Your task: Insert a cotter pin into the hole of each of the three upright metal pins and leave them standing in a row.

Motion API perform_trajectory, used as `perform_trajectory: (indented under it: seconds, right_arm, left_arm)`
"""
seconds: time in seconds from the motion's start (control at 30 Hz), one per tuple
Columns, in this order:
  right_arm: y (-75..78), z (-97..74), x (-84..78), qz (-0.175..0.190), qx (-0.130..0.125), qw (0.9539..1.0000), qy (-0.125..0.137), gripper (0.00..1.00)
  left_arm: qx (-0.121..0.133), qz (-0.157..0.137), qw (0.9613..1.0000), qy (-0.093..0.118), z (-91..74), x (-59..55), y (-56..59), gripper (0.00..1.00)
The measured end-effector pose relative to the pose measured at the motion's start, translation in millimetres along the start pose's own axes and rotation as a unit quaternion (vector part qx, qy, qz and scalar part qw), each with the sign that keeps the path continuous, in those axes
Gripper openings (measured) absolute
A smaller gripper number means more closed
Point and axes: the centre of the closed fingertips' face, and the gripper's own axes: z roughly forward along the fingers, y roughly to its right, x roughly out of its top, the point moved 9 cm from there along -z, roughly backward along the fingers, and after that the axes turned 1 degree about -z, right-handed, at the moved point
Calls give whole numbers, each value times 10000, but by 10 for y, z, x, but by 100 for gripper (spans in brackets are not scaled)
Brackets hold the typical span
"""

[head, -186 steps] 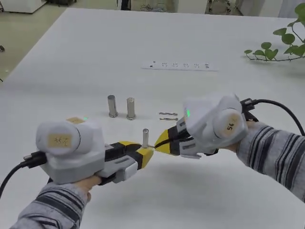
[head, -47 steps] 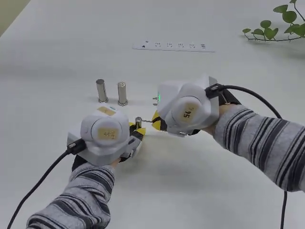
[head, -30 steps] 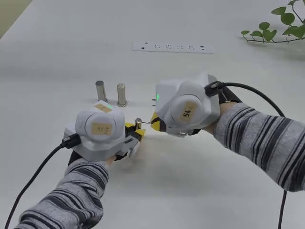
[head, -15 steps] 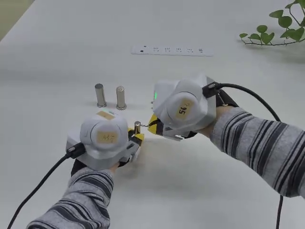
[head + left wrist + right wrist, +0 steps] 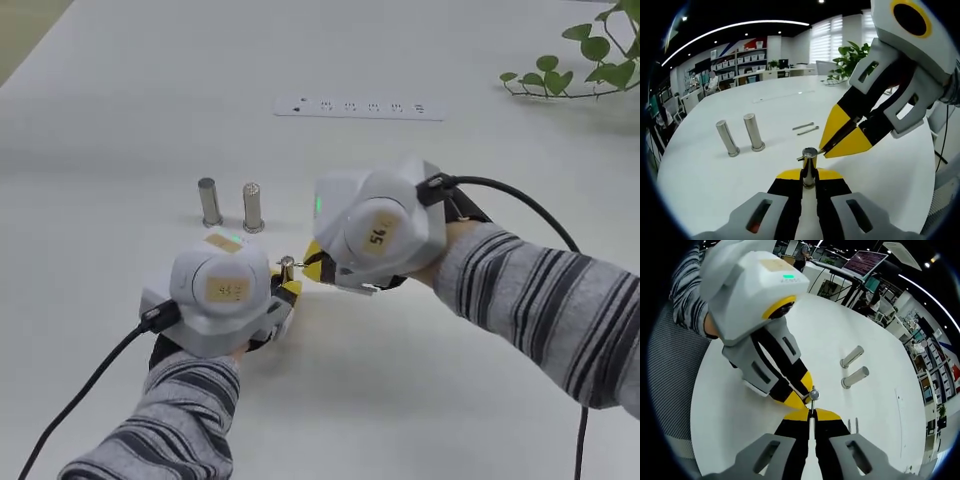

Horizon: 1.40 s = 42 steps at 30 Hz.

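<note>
In the right gripper view, the right gripper [image 5: 812,413] was seen pinched shut on a cotter pin [image 5: 813,404]. Its long axis was aimed straight at 12 o'clock, into the head of the held metal pin [image 5: 814,394]. That pin was kept upright on the table [image 5: 450,400] by the left gripper [image 5: 797,390], which was clenched on its lower shaft and reached in from 10 o'clock. The hole was thus left clear above the jaws.

In the left gripper view, a thin tip was seen at the 9 o'clock side of the pin's head. The cotter was therefore judged to be already partly through, lying level and crosswise to the pin's vertical axis. The coming push was judged to run along that axis, away from the right gripper, which was the nearer one to the cotter. Nothing was seen in its path.

Farther off, spare cotter pins [image 5: 803,126] were seen lying flat at 12 o'clock. A pair of free metal pins [image 5: 252,206] stood side by side at 11 o'clock, well apart from the work. A power strip [image 5: 360,107] and a plant [image 5: 590,60] were seen beyond.
</note>
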Motion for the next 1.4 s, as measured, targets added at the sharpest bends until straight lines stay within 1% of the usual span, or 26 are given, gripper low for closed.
perform_trajectory:
  seconds: [0.23,0.37,0.5,0.57,0.73,0.9,0.97,1.27,1.4]
  right_arm:
    - [-5,15,26,-63,-35,9999,122,0]
    - [-4,-23,27,-94,-142,9997,151,3]
    - [5,-73,-2,-51,-165,9998,126,2]
    - [6,-85,-19,-17,-158,9998,110,0]
    - [-6,-77,-27,56,-118,9998,147,0]
    - [-15,-58,4,38,-121,9997,206,0]
    - [-14,-49,19,24,-128,9997,211,0]
    - [-3,-38,38,142,-133,9995,233,0]
    - [2,-36,37,258,-121,9993,252,0]
  left_arm:
    - [10,-31,10000,-10,-2,1,4,5]
    - [19,-40,10000,-9,-2,2,4,5]
    - [31,-30,10000,-8,0,3,7,5]
    - [34,-42,10000,-7,1,3,6,5]
    - [44,-35,10000,-2,5,5,8,5]
    - [61,-44,10000,-9,4,6,8,5]
    - [97,-2,10000,-14,8,8,15,5]
    - [112,27,9999,-23,10,11,13,5]
    - [121,42,9999,-29,10,11,13,5]
